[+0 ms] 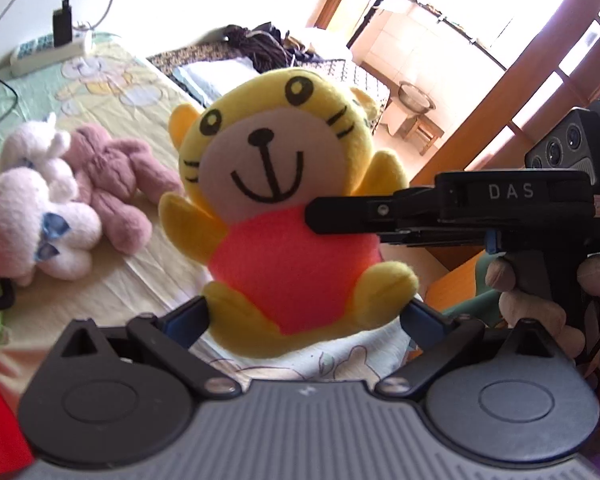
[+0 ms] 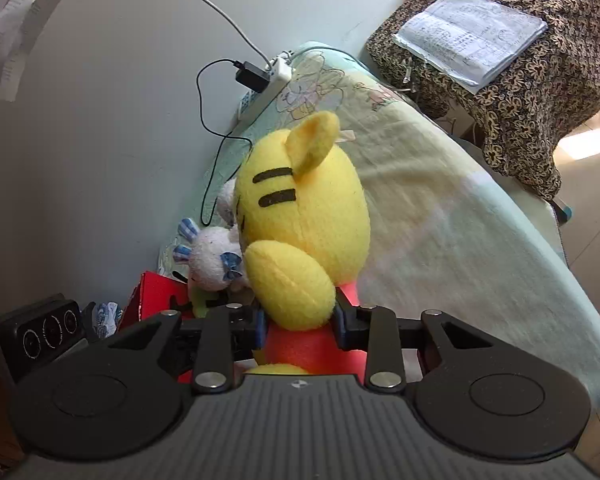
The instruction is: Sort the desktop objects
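Yellow tiger plush (image 1: 284,200) in an orange-red shirt is sitting upright at the centre of both views, above the pale cartoon-print bedsheet (image 1: 112,80). The right gripper (image 2: 300,324) is grasping the tiger plush: its blue-padded fingers (image 2: 342,320) are pressing on either side of the toy's torso just below a yellow arm, and in the left wrist view the same gripper (image 1: 320,216) is reaching in from the right, its black finger lying against the shirt. The left gripper (image 1: 304,320) is standing spread wide, a blue-padded finger (image 1: 184,320) flanking each of the toy's feet; whether the pads are touching the plush cannot be told.

Left of the tiger plush, a mauve plush rabbit (image 1: 112,184) is lying on the bedsheet, touching a white plush bunny (image 1: 36,216) with blue bows. In the right wrist view the white bunny is appearing just behind the tiger plush, beside a red box (image 2: 152,296).

Farther behind the tiger plush, a white power strip (image 1: 48,54) with a black charger (image 1: 62,26) plugged in is lying at the far edge of the bedsheet, against the wall. Right of the tiger plush, beyond the bed, an open notebook (image 2: 472,36) is resting on a floral-patterned cloth (image 2: 540,112).
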The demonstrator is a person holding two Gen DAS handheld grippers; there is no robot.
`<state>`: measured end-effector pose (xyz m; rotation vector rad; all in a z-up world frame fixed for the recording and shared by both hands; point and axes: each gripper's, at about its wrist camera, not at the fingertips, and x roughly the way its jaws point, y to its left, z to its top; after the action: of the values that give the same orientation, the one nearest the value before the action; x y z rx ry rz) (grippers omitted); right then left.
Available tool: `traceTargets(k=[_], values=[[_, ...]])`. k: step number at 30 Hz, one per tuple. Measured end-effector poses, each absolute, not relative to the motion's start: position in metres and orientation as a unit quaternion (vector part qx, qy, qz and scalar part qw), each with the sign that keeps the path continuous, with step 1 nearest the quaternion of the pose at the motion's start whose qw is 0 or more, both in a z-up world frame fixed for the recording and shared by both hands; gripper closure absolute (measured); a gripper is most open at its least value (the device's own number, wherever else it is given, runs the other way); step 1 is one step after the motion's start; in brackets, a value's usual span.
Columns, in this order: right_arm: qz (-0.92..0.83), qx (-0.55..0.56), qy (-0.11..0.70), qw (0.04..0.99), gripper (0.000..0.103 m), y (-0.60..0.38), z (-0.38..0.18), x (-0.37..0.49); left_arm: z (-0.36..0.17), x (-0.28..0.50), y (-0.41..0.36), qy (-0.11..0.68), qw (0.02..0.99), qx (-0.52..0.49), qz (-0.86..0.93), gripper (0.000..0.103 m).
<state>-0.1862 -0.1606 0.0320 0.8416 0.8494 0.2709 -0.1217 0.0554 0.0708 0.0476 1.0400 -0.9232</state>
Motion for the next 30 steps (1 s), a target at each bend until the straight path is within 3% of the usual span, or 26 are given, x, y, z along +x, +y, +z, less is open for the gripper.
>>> traceTargets(k=[13,21,30], values=[[0.261,0.327,0.342,0.841,0.070,-0.027,0.112,-0.160,0.139,-0.141,0.230,0.373,0.867,-0.007,-0.331,0.003],[0.290,0.285,0.339,0.849,0.070,0.073,0.117,-0.142,0.119,-0.131,0.301,0.392,0.875,-0.026,-0.283,0.001],[0.231,0.217,0.399,0.860,0.069,0.133,0.111,-0.126,0.079,-0.120,0.325,0.448,0.847,-0.037,-0.283,0.002]])
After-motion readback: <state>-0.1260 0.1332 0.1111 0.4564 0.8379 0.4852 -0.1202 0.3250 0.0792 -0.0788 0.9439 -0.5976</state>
